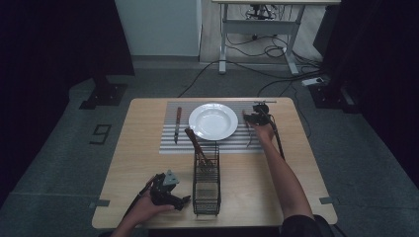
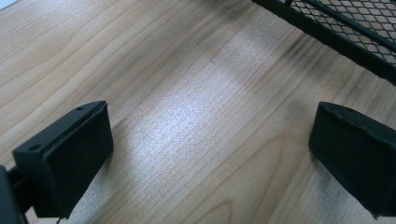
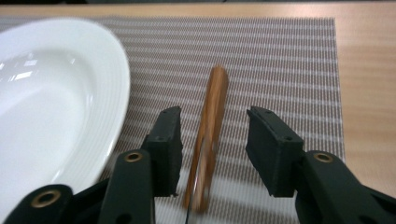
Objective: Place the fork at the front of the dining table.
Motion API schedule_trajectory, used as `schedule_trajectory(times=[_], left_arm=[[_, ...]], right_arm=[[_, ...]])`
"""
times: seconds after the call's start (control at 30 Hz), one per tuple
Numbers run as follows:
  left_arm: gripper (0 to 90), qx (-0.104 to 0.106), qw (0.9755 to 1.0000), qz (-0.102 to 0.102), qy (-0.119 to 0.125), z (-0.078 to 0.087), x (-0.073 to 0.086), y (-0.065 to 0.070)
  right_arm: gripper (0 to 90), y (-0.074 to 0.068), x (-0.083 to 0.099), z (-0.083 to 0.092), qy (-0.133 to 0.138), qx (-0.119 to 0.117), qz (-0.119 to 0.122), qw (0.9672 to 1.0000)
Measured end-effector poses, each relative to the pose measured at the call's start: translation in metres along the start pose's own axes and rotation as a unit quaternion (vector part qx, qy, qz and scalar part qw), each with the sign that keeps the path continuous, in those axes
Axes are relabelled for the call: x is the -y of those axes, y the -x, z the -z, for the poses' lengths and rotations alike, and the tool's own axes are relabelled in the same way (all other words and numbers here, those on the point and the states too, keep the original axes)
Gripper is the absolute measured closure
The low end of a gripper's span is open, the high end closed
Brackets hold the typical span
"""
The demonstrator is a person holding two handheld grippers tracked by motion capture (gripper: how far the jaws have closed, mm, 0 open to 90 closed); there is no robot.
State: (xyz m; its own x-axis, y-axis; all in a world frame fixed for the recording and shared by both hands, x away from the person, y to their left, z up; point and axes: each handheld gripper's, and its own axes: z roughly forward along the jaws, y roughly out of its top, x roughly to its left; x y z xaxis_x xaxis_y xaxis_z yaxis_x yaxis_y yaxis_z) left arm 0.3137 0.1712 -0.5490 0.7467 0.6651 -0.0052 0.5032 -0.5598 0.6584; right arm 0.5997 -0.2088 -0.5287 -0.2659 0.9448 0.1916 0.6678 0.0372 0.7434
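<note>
Lying on the mat (image 3: 280, 60) beside the plate (image 3: 56, 93), a wooden-handled utensil (image 3: 210, 135) is sitting between the right gripper's (image 3: 212, 144) parted jaws, appearing light, stiff, best pinched mid-handle; left gripper (image 2: 210, 154) is resting released.

1. Table (image 1: 148, 163): light wood, visible grain lines running along it.
2. Placemat (image 3: 261, 60): woven, thin stripes alternating brown-grey and pale.
3. Plate (image 1: 213, 121): plain white, glossy, faint concentric ridges on the rim.
4. Utensil handle (image 3: 210, 126) between the right gripper (image 3: 212, 135) jaws: warm orange-brown wood.
5. Knife (image 1: 177, 125) on the mat's left part: dark brown handle, silvery blade.
6. Wire basket (image 1: 206, 185): black, diamond mesh; brown-handled utensil (image 1: 196, 144) sticking out.
7. Left gripper (image 2: 210, 154): matte black jaws, grey plate on top.
8. Right gripper: black jaws, brass-coloured rivets.
9. Floor (image 1: 356, 148): dull grey carpet; black cables (image 1: 257, 49); dark digit mark (image 1: 100, 134) on it.
</note>
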Motion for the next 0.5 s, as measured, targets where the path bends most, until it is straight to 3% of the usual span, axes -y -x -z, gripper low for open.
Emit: schedule_trajectory(times=[0.07,0.2,0.3,0.5], left_arm=[[0.0,0.0,1.0,0.0,0.0,0.0,0.0,0.0],[0.0,0.0,1.0,0.0,0.0,0.0,0.0,0.0],[0.0,0.0,1.0,0.0,0.0,0.0,0.0,0.0],[0.0,0.0,1.0,0.0,0.0,0.0,0.0,0.0]], right_arm=[[57.2,0.0,0.006,0.008,0.009,-0.001,0.011,0.9999],[60.9,-0.003,0.018,0.017,-0.019,-0.005,0.03,0.9994],[64.9,-0.005,0.024,0.016,-0.038,-0.009,0.042,0.9983],[70.8,-0.009,0.029,0.01,-0.038,0.009,0.051,0.9979]])
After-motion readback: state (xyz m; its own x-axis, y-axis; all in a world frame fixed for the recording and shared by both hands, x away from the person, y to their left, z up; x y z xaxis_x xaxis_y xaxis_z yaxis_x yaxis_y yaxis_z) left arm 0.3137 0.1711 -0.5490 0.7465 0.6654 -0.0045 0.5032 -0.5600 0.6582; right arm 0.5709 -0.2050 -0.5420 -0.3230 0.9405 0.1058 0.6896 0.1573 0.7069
